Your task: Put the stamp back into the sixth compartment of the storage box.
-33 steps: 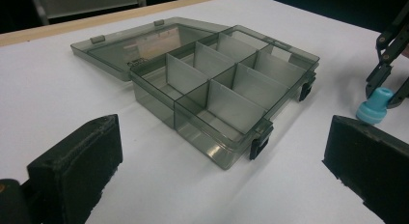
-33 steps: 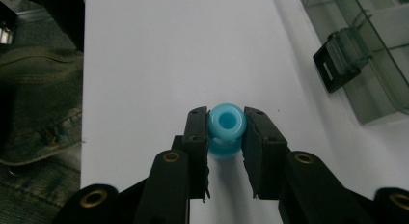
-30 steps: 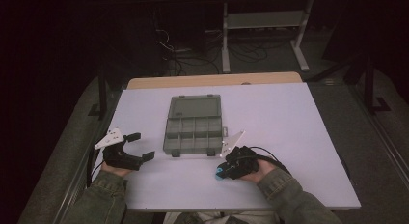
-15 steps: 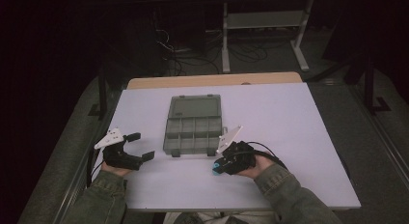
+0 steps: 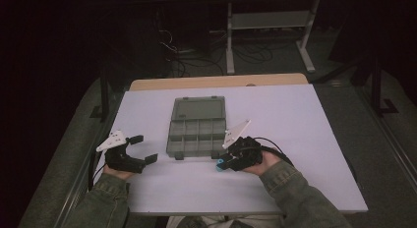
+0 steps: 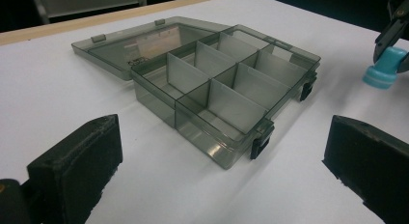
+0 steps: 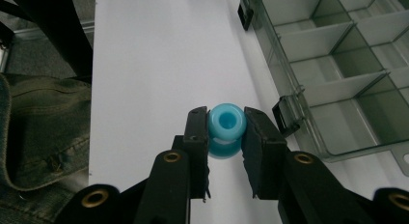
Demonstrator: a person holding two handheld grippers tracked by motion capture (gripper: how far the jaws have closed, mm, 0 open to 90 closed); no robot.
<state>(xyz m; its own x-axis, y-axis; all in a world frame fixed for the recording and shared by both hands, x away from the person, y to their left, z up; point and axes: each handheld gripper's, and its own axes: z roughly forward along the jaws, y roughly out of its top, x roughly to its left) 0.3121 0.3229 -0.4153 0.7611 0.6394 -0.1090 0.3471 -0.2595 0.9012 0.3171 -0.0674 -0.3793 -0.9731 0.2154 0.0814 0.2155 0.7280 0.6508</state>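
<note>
**Blue spool held at the near corner of an open compartment box**

The right gripper (image 7: 225, 137) is clamped on a small light-blue plastic spool with a central hole (image 7: 226, 123), one black jaw on each side of its narrow waist. In the right gripper view the spool's hole faces the camera, so its long axis runs along the jaws, away from the hand. In the high view the spool (image 5: 221, 164) sits at the tip of the right gripper (image 5: 227, 161), pointing toward the person's left, just beside the near right corner of a translucent grey plastic compartment box (image 5: 196, 134). Whether the spool touches the table cannot be told.

The box lies with its long axis running away from the person. Its flat lid (image 5: 198, 109) is folded back on the far side, and the divided tray with black latches faces the person. The left gripper (image 5: 140, 150) rests near the left table edge, jaws wide apart and holding nothing, aimed at the box.

The surface is a white tabletop (image 5: 305, 139) with a wooden strip (image 5: 216, 82) along its far edge. Beyond it, the dim room shows a metal shelf frame (image 5: 268, 26) and loose cables on the floor (image 5: 192, 56).
</note>
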